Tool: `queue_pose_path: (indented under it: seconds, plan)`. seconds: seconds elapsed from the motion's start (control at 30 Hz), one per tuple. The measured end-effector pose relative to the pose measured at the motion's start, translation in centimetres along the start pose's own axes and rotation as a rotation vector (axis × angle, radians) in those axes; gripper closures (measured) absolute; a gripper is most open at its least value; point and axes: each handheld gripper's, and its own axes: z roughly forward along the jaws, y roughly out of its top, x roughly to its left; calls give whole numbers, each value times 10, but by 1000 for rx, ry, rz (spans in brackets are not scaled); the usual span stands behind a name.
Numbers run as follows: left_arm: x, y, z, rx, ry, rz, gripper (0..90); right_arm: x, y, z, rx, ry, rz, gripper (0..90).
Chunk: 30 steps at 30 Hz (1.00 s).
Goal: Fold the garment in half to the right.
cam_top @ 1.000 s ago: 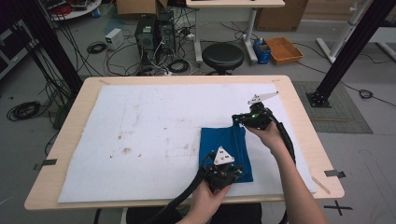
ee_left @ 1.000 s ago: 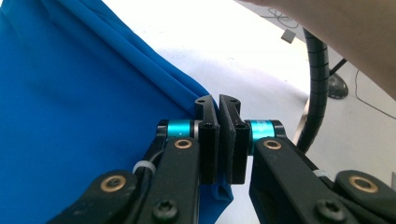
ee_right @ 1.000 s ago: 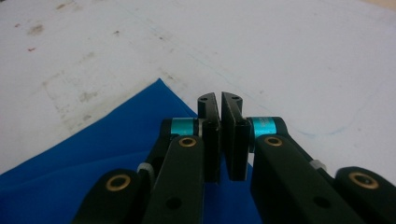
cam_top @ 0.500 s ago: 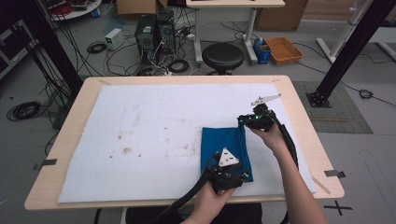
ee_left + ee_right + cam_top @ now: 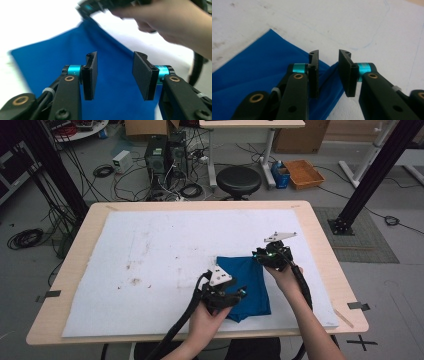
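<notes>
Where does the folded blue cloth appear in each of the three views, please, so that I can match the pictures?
High view: blue cloth lies right of centre, between the two grippers.
Left gripper view: it spreads across the middle and bottom, behind the open jaws.
Right gripper view: it lies at lower left, one corner under the jaws.
Shared landmark: the white mat under the cloth.

In the left gripper view the other hand [image 5: 172, 22] and the black gripper [image 5: 110, 5] it carries are smeared with blur and cut by the top edge — while the folded blue cloth [image 5: 115, 67] runs off the bottom edge, its near part hidden behind the black jaws.
</notes>
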Motion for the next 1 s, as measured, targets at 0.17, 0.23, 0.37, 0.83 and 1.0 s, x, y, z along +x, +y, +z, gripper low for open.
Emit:
queue_pose_path:
  seconds: [0.17,0.23,0.37,0.83,1.0]
  plan:
    - [29,3,-5,-11,67,-32,554,-6,-6,-3,-8,-17,30,897]
    - [41,5,-5,-10,88,-52,554,-9,-8,-6,-19,-20,47,897]
    - [60,7,-4,-21,123,-86,554,-17,-15,-9,-8,-27,81,895]
    - [106,18,18,-39,84,-119,456,-10,-35,-46,-72,6,174,672]
    - [112,24,40,0,83,-73,496,8,-54,-69,-79,23,177,624]
